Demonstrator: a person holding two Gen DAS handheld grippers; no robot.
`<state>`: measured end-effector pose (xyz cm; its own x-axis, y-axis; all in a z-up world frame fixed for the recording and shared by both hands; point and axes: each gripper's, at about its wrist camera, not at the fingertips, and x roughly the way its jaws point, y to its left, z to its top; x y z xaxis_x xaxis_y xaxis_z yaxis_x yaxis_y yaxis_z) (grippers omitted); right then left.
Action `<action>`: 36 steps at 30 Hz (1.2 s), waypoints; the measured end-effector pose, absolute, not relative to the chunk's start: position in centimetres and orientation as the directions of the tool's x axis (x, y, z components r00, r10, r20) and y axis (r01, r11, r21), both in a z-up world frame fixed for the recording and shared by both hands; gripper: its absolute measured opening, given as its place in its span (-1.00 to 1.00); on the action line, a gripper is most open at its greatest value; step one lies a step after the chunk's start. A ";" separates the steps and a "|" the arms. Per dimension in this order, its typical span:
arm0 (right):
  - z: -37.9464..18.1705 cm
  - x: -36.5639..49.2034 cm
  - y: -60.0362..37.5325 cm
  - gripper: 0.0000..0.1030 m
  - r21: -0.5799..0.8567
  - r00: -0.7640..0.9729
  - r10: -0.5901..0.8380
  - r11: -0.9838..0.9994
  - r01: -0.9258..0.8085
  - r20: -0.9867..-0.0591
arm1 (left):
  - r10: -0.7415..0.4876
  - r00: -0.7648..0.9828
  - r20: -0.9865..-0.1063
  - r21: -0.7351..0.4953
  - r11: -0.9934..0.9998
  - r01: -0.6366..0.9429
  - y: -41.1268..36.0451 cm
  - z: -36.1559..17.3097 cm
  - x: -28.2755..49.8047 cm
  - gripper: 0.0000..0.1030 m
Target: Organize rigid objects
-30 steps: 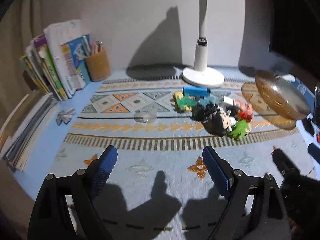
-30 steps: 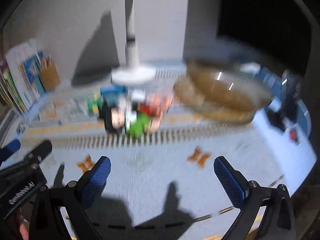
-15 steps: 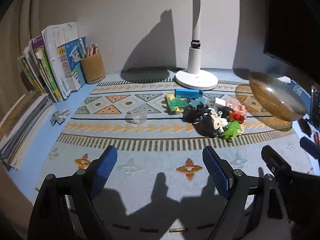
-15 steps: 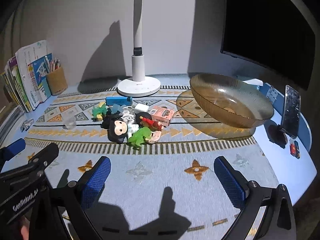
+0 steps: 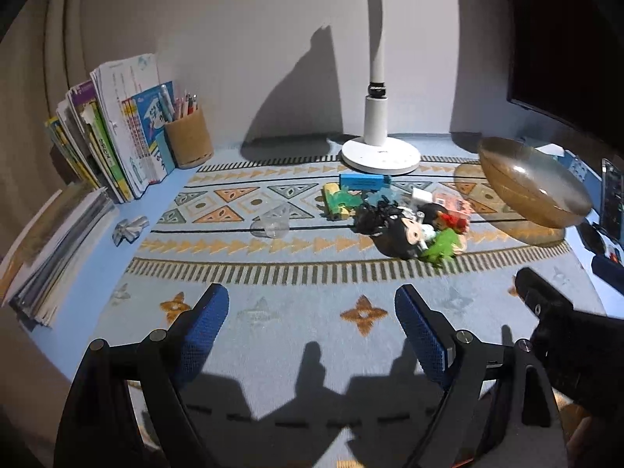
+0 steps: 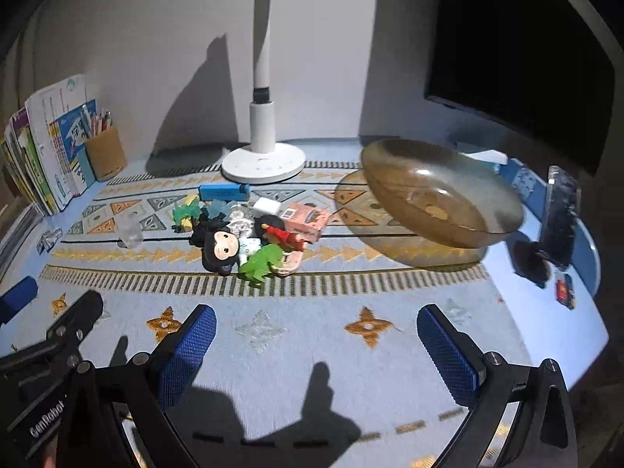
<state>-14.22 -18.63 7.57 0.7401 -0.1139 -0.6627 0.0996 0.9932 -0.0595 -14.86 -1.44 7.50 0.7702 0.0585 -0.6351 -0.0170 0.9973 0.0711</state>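
A heap of small toys (image 6: 249, 230) lies on the patterned mat (image 6: 312, 335), just in front of the white lamp base (image 6: 263, 162) and to the left of the amber glass bowl (image 6: 440, 193). The heap stretches roughly left to right across the mat, its long axis running from the side away from the bowl toward it. At the back, nearest the lamp base, a blue bar (image 6: 224, 192) lies flat with its length parallel to the mat's stripes. A pink box (image 6: 306, 220) sits at the end of the heap closest to the bowl, tilted with one corner toward the bowl. In front of it a red figure (image 6: 282, 236) lies on its side, pointing diagonally away from the lamp. A black round-headed doll (image 6: 220, 249) lies at the front of the heap, face turned outward, away from the lamp, and a green dinosaur (image 6: 261, 261) touches it on the bowl side. A clear plastic cup (image 5: 271, 226) lies apart from the heap, on the side away from the bowl. The bowl is empty-looking, resting tilted on the mat. The left gripper (image 5: 312, 319) and the right gripper (image 6: 316, 335) both hover over the near part of the mat, well short of the heap, fingers spread wide with nothing between them.
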 end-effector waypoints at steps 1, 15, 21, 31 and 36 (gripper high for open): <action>7.9 -14.9 -18.7 1.00 -0.059 0.747 -0.121 0.992 0.109 -0.653 | 0.060 0.775 -0.629 0.076 0.997 -0.016 -1.5 7.7 -15.5 0.68; 10.6 -18.3 -17.1 1.00 -0.049 0.799 -0.114 0.993 0.106 -0.590 | 0.049 0.802 -0.596 0.083 0.997 0.001 -1.6 9.0 -18.1 0.68; 9.1 -17.7 -16.0 1.00 -0.065 0.788 -0.118 0.993 0.099 -0.604 | 0.015 0.796 -0.605 0.069 0.997 0.033 -1.7 7.3 -17.5 0.68; 5.6 -15.6 -15.8 1.00 -0.043 0.731 -0.100 0.994 0.097 -0.675 | -0.015 0.760 -0.650 0.012 0.999 0.031 -0.6 3.9 -16.0 0.70; 5.1 -15.2 -15.7 1.00 -0.042 0.725 -0.098 0.995 0.094 -0.682 | -0.025 0.748 -0.664 0.008 0.999 0.040 -0.3 3.4 -15.6 0.70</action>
